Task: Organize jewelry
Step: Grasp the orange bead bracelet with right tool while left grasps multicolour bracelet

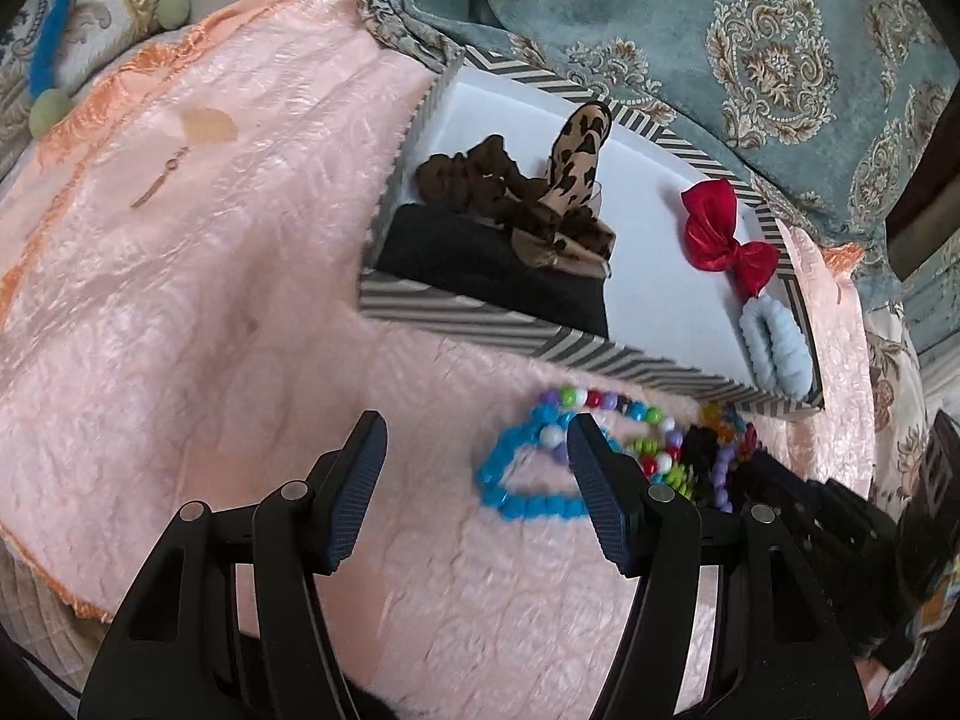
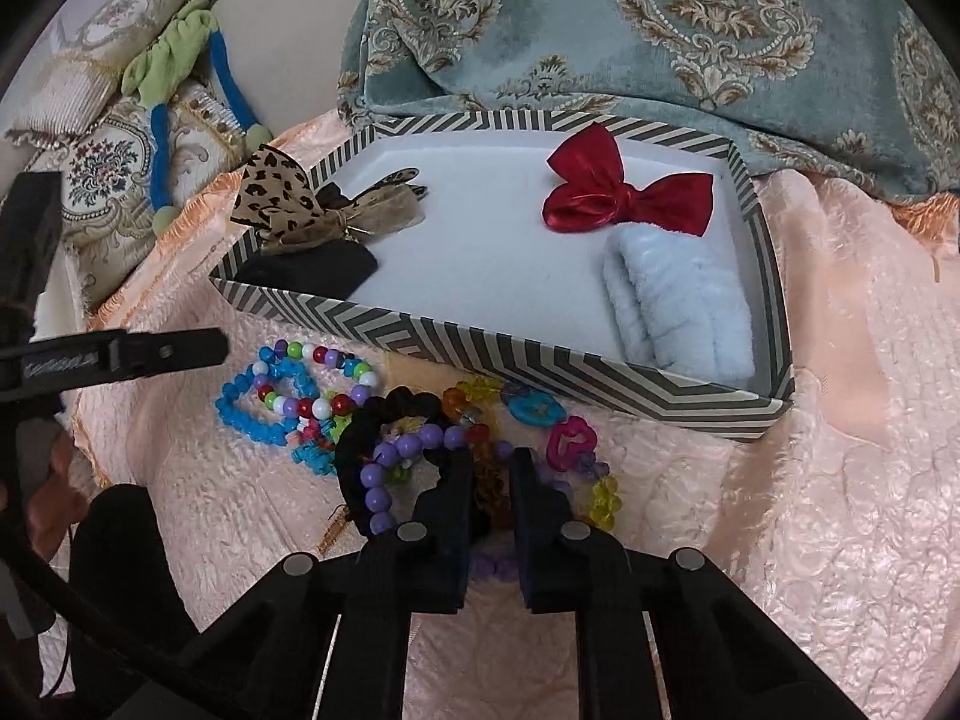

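The striped box point(image 2: 540, 354) sits on a pink blanket point(image 1: 180, 300), and everything else is placed from it. Inside the box, at its left end, lie a black cloth point(image 2: 312, 270), a leopard bow point(image 2: 282, 204) and, seen from the left wrist, a brown scrunchie point(image 1: 474, 171). At its right end lie a red bow point(image 2: 624, 189) and, just in front of that, a pale blue fluffy clip point(image 2: 684, 312) against the near wall. Outside the near wall, on the blanket, is the pile of beaded jewelry: a blue bracelet point(image 2: 252, 414) farthest left, a multicolor bracelet point(image 2: 318, 372) overlapping it, a black scrunchie point(image 2: 360, 468) with a purple bracelet point(image 2: 384, 474) lying across it, and a translucent bead strand point(image 2: 570, 438) closest to the box's right half. The left tool point(image 1: 474, 474) hovers in front of the box's near wall with its fingers wide apart; its right finger covers part of the blue bracelet, and nothing is between the pads. The right tool point(image 2: 489, 474) is down in the middle of the pile with its fingers drawn close, a narrow gap between them over brownish beads point(image 2: 489, 486); whether they actually pinch anything cannot be told. Behind the box rises a teal patterned cloth point(image 2: 660, 30).
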`<state>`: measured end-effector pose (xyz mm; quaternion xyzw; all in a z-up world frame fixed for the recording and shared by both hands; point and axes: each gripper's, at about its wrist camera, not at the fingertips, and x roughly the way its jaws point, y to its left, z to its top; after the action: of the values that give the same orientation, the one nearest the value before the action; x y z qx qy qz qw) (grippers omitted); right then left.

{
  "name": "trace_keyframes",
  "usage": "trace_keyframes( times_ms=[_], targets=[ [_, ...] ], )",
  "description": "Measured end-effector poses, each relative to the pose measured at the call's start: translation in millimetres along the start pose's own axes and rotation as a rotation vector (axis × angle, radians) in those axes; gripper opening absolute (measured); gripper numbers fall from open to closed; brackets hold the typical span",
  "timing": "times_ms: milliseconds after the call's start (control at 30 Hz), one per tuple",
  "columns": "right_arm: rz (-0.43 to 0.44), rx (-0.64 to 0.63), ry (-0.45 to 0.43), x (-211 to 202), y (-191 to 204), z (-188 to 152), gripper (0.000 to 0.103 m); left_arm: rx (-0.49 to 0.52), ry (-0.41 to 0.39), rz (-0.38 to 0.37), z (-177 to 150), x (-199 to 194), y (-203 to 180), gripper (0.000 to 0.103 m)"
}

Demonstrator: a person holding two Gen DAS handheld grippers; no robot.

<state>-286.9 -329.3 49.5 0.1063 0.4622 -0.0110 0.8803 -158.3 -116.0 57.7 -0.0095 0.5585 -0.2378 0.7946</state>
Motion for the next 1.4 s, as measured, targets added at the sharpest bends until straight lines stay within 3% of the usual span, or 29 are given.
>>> trace_keyframes(
  times_ms=[167,333,433,567,933,1400],
  targets=[
    [0.023,0.025,-0.016,-4.8,-4.5,1.0,0.010,0.048,0.050,0.008,7.3,21.4,-12.6,0.060],
    [0.056,0.057,-0.032,-10.3,-7.2,3.3,0.009,0.045,0.060,0.008,12.9,30.7,-15.0,0.028],
    [0.062,0.058,-0.038,-12.6,-6.2,3.1,0.009,0.044,0.068,-0.010,16.8,34.2,-16.5,0.015],
    [0.078,0.066,-0.047,-20.1,-6.3,2.1,0.009,0.069,0.057,-0.011,15.3,31.4,-24.4,0.008],
    [0.117,0.100,-0.121,-62.7,-13.5,6.2,0.009,0.092,-0.041,-0.094,16.0,-23.7,-33.9,0.007],
    [0.137,0.097,-0.199,-98.8,-13.1,28.4,0.009,0.151,-0.130,-0.118,22.4,-72.3,-57.7,0.007]
  ],
)
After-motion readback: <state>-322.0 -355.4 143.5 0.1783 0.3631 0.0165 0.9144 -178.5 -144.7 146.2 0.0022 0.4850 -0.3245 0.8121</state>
